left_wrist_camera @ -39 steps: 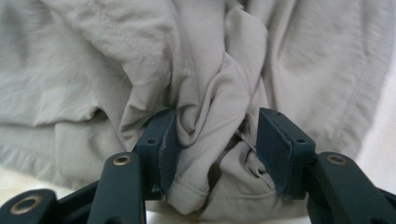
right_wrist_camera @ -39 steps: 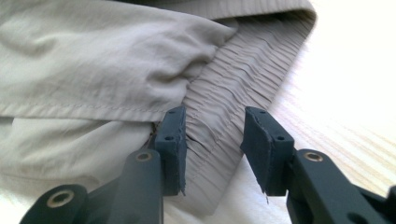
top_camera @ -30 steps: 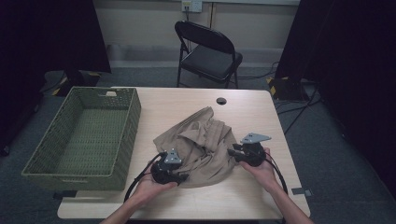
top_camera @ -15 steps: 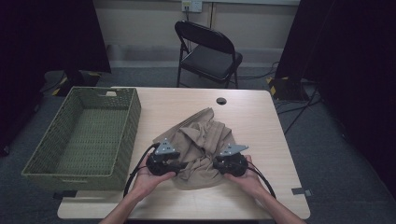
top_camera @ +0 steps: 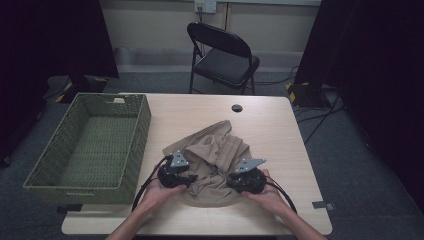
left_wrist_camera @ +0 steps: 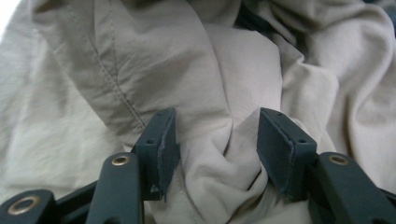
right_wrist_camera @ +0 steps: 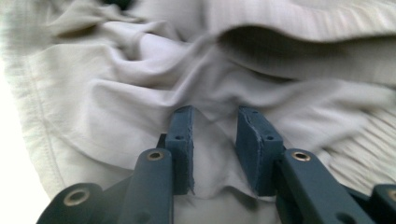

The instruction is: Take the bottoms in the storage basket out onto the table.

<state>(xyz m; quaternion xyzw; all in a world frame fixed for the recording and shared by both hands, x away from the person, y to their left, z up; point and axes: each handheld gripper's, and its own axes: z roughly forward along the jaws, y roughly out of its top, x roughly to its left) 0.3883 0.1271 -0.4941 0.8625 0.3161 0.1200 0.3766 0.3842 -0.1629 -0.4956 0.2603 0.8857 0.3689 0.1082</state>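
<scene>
Right now both grippers are working the near edge of the tan garment [top_camera: 212, 162], which is lying crumpled on the table [top_camera: 270, 125] just right of the green basket [top_camera: 90, 145]. The left gripper [top_camera: 186, 179] is sitting at the garment's near left side, and in the left gripper view its jaws are standing partway apart with a bunched fold of the garment [left_wrist_camera: 219, 154] wedged between them, cloth touching both pads, so it is pinching that fold. The right gripper [top_camera: 231, 181] is sitting at the garment's near right side; in the right gripper view its jaws have just been closing, and a thin layer of the garment [right_wrist_camera: 215, 140] is running between them. Whether those pads are pressing the cloth yet is hard to call, it looks close but the frame is blurred.

Judging by the matched two-sided hold, the person is probably taking the near hem at two points so the garment can be lifted or spread evenly rather than dragged in a lump. The basket is standing empty just left of the garment, likely where it is headed.

Hidden: the person's hands [top_camera: 157, 192] and the gripper bodies are covering the garment's near hem in the high view, so the exact grip points are not readable there. The garment's type is unclear; folds are burying its shape. Beyond the garment a small dark round thing [top_camera: 237, 108] is lying on the table, too small to identify, and past the table's far edge a folding chair [top_camera: 222, 55] is standing.
</scene>
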